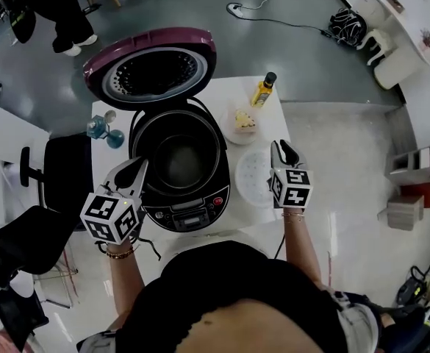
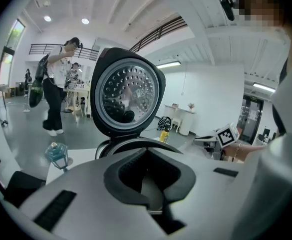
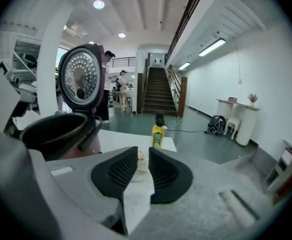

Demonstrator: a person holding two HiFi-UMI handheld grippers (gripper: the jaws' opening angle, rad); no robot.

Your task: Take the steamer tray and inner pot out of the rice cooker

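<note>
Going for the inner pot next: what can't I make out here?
Bottom of the black inner pot: head view, dim with glare; left gripper view, the left gripper covers it.
Pot rim beneath that gripper: head view, covered; contact unclear.
Food on the white dish: head view, too small; right gripper view, the right gripper hides most.

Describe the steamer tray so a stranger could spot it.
Find the open rice cooker with the purple lid. On the table right of its body lies the steamer tray. It is flat, white and dotted with holes, unlike the dish of food beyond it.
</note>
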